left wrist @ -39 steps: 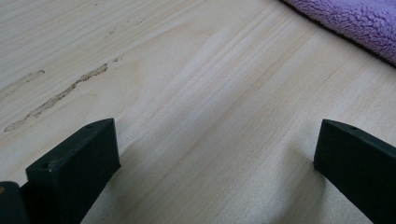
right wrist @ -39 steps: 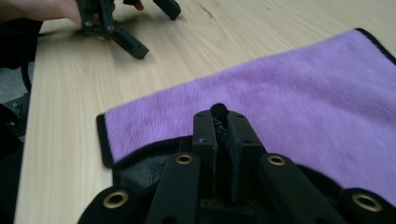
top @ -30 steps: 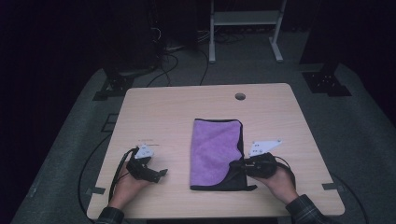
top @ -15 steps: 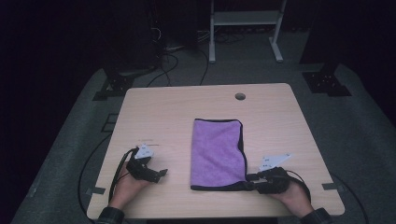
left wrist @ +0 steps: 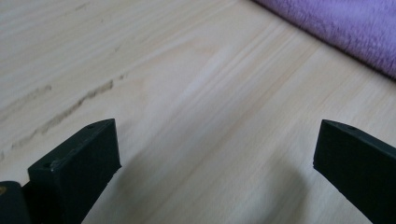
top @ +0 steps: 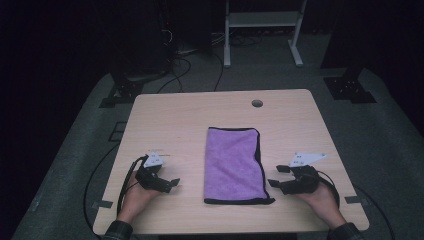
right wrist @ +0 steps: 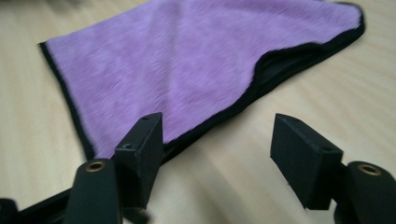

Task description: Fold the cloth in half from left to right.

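A purple towel (top: 232, 165) with a black hem lies folded flat in the middle of the wooden table (top: 175, 120). My right gripper (top: 277, 176) rests on the table just right of the towel's near right corner, pointing at it. Its jaws have just been opening, they stand apart, and nothing is between them. In the right gripper view the towel (right wrist: 196, 70) spreads out ahead of the right gripper (right wrist: 217, 126), one corner slightly lifted. My left gripper (top: 172, 184) lies open left of the towel. Bare wood shows between the jaws of the left gripper (left wrist: 215, 130), with the towel's edge (left wrist: 341, 28) beyond.
A round cable hole (top: 257, 103) sits near the table's far edge. A white metal stand (top: 260, 20) and cables (top: 185, 62) are on the dark floor behind. Cables trail from both grippers off the near edge.
My right gripper has slid right, off the towel's near right corner, and its jaws have spread. The towel lies flat where it was let go. The left hand has stayed put.
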